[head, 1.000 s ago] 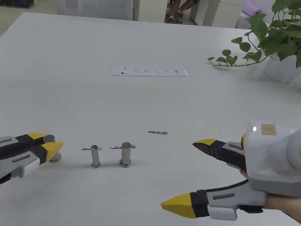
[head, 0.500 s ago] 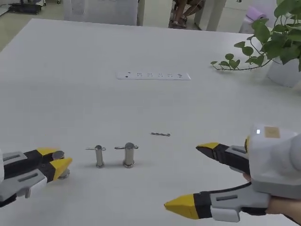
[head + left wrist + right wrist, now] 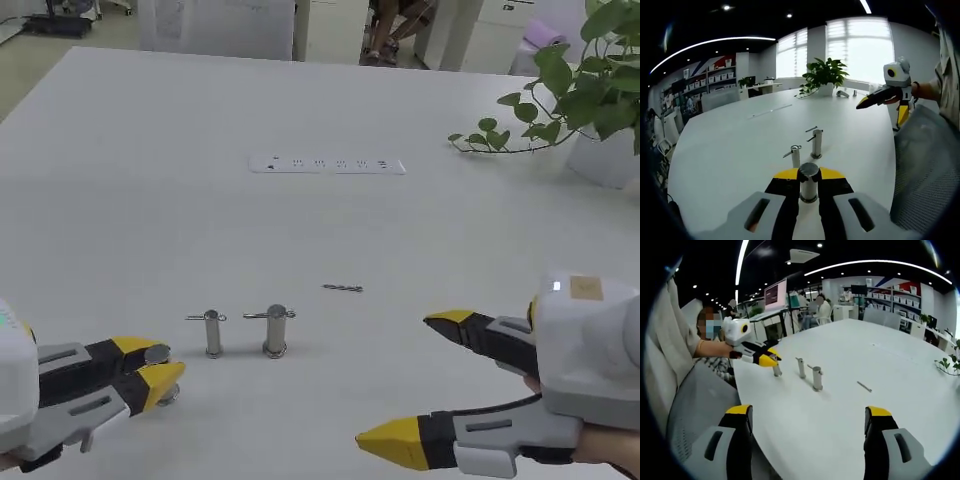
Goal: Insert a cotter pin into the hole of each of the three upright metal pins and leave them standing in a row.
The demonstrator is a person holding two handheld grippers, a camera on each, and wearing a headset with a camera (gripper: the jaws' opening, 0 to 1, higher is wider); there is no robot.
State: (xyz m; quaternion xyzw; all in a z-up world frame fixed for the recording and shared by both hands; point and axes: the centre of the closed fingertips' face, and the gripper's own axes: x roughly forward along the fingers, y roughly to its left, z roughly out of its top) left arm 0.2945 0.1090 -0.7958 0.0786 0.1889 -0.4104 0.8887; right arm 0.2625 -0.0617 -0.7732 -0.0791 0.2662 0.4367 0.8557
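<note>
- Between the yellow tips of the left gripper point(image 3: 809, 175) stands a short, round silver metal pin point(image 3: 809, 184). The two jaws are closed tight on it, one on each side. It stands straight up with its foot on the big white table point(image 3: 730, 150).
- Just past those jaws stand two more shiny metal pins: first a thin pin point(image 3: 795, 156), then a fat pin point(image 3: 816, 143) right behind it. Both stand straight up.
- A first cotter pin point(image 3: 193, 318) made of thin wire goes through the top of the thin pin. A second cotter pin point(image 3: 252, 315) goes through the top of the fat pin.
- The three pins make a line that leads away from the left jaws toward the right gripper point(image 3: 395, 380).
- The right gripper's jaws are spread wide apart above the table. They are well apart from the fat pin.
- A loose cotter pin point(image 3: 342, 288) lies flat on the table, out past the fat pin and between the two grippers.
- Far out beyond both pairs of jaws lies a long white power strip point(image 3: 328, 164).
- Far past the right jaws stands a green leafy plant point(image 3: 585, 85) in a white pot.
</note>
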